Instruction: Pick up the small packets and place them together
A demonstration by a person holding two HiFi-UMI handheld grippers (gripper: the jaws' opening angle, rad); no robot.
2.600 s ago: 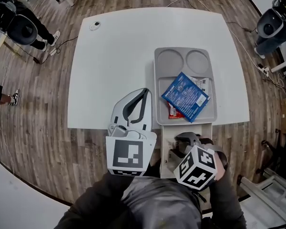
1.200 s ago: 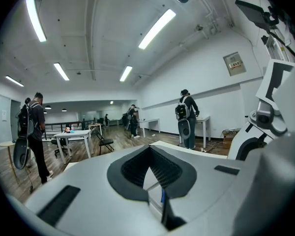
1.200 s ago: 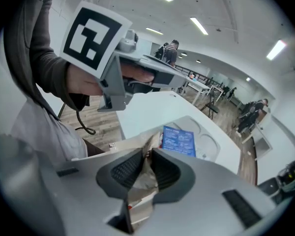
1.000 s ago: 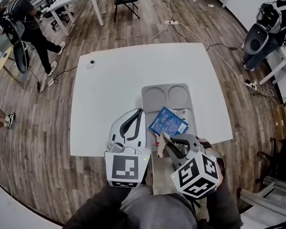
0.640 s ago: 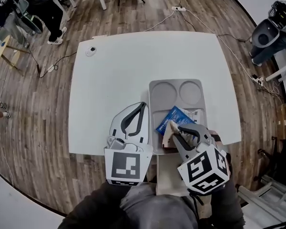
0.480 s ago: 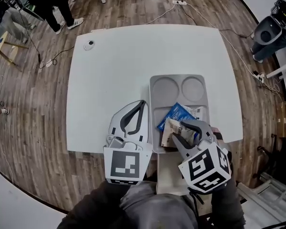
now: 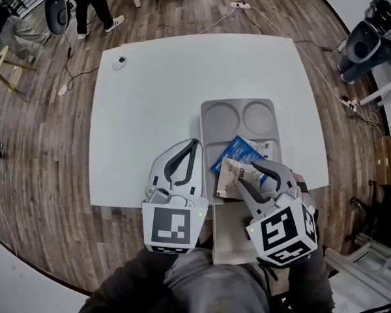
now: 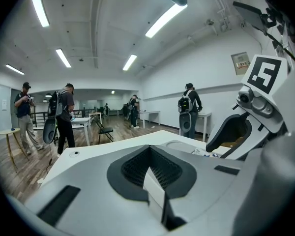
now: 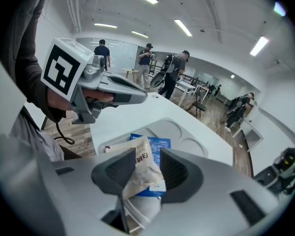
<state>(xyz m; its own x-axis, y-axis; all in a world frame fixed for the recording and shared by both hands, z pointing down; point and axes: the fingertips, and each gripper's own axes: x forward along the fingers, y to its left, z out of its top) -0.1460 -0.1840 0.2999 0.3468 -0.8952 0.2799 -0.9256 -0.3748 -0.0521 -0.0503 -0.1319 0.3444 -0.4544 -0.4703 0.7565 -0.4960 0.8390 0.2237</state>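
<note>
A grey tray (image 7: 214, 119) lies on the white table (image 7: 150, 96) near its front edge. In its near compartment lie a blue packet (image 7: 236, 152) and a white one (image 7: 268, 149). A crumpled beige packet (image 7: 229, 177) rests on the blue packet's near side. My right gripper (image 7: 246, 173) hangs just over it. In the right gripper view the beige packet (image 9: 142, 173) stands between the jaws of my right gripper (image 9: 146, 154), which have just been opening and no longer pinch it. My left gripper (image 7: 196, 141) is shut and empty, left of the tray.
A small round object (image 7: 119, 62) sits at the table's far left corner. A pale low surface (image 7: 228, 230) stands below the table's front edge. Several people stand around other tables farther off (image 8: 64, 117).
My right gripper carried the beige packet up from below the table edge over the tray's near compartment, and its jaws spread apart. The left gripper stayed beside the tray.
</note>
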